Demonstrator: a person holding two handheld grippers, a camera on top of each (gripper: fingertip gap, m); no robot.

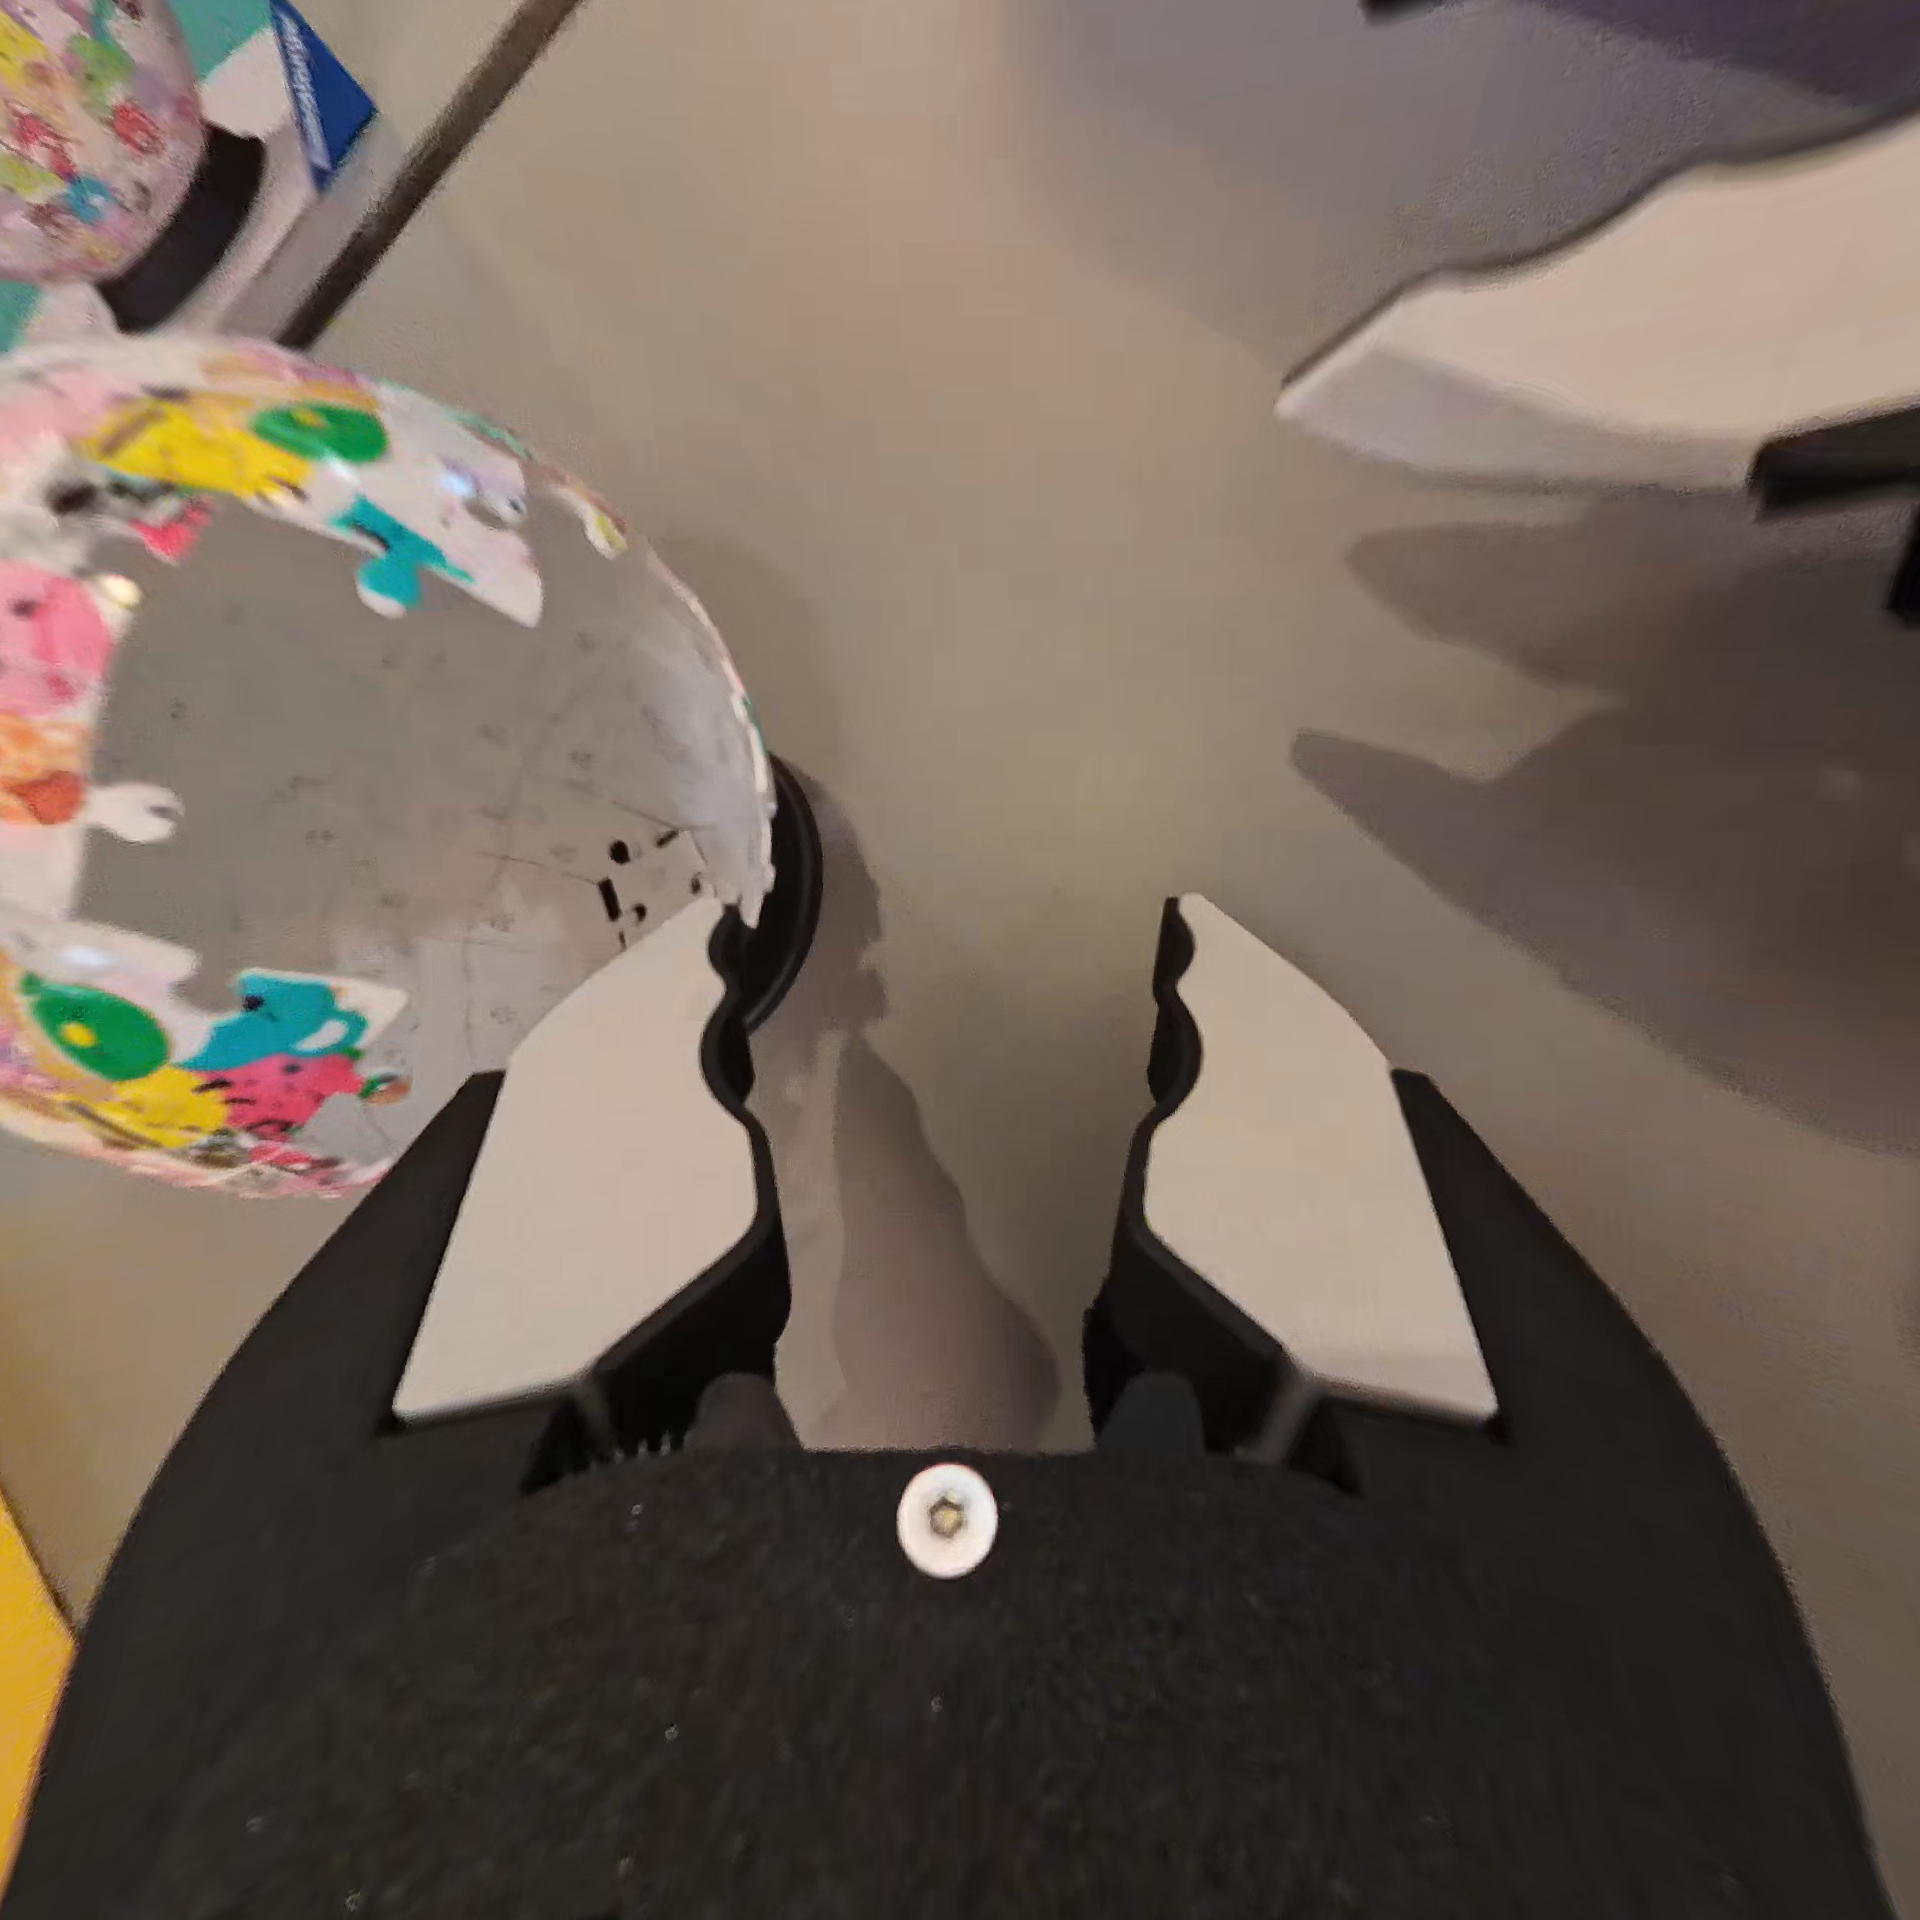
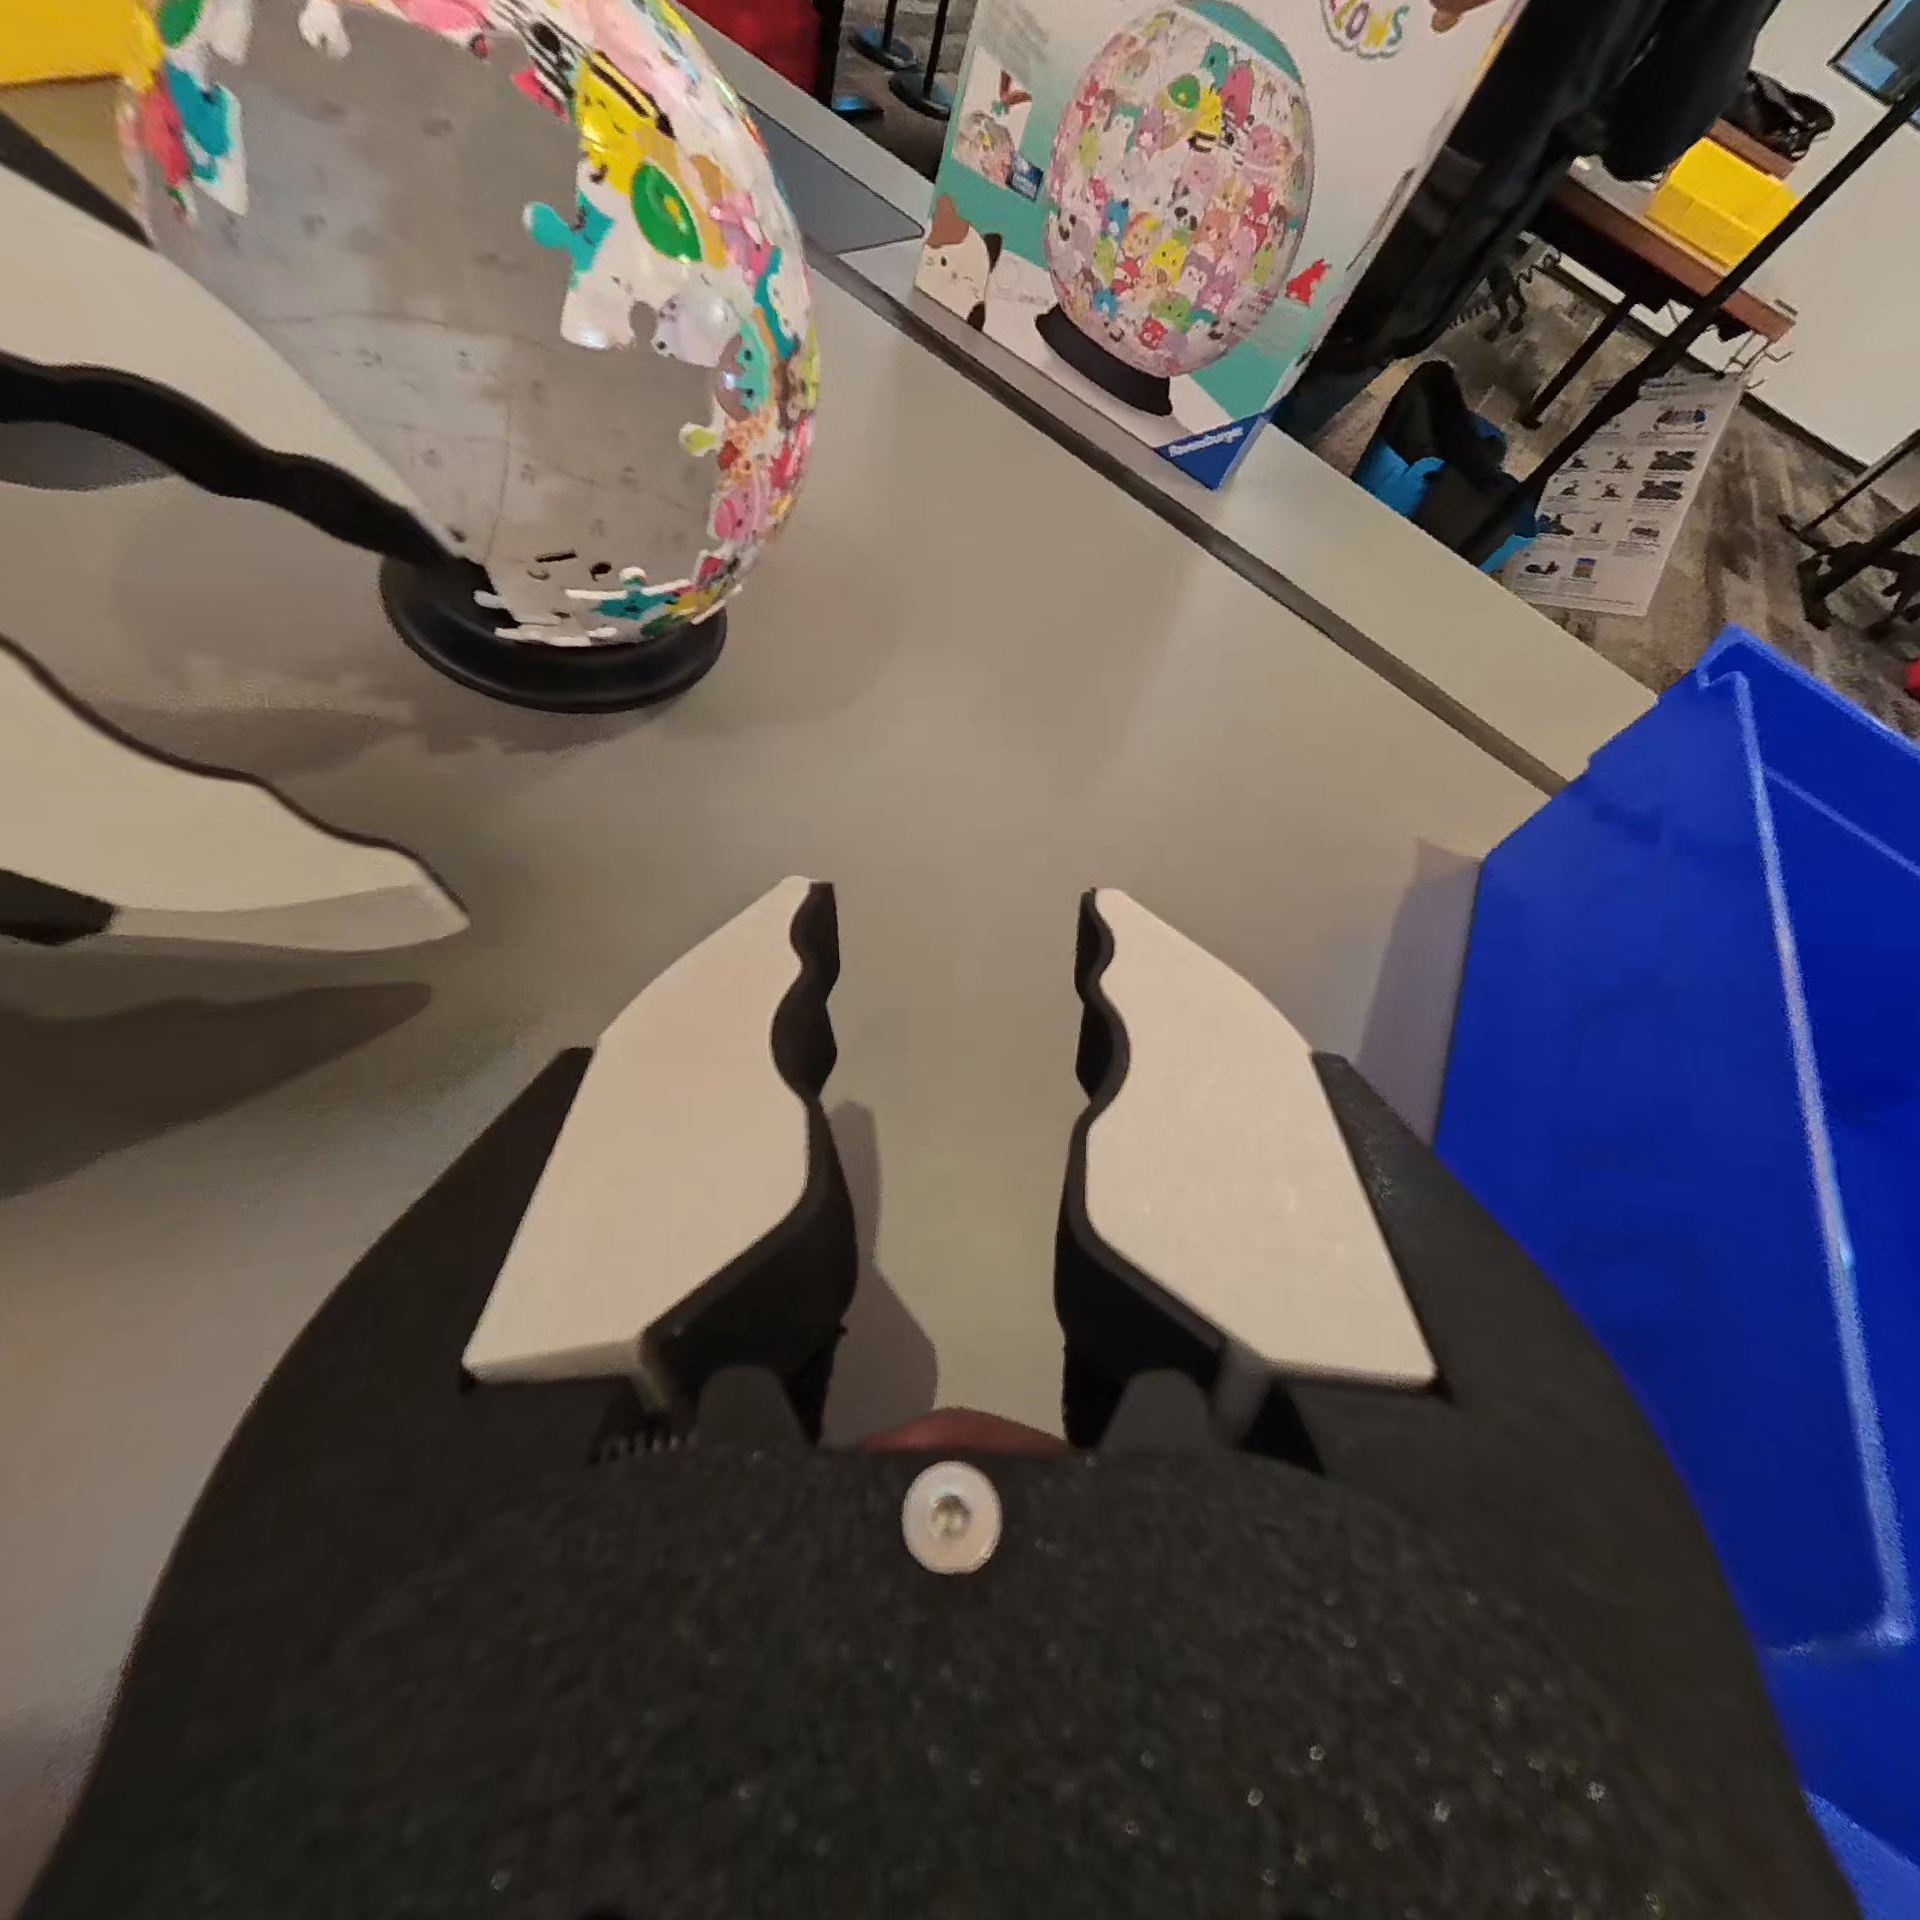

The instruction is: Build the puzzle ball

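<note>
**Both grippers sitting empty beside the half-built ball**

The puzzle ball [image 2: 488, 343] is standing unfinished on its black stand [image 2: 551, 655] on the grey table [image 2: 987, 675]. The left gripper [image 1: 951, 935] is hanging released just beside it; the right gripper [image 2: 956, 925] is gaping empty near the blue bin [image 2: 1662, 1143].

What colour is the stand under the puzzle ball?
Black. The stand under the puzzle ball shows best in the right wrist view.
</note>
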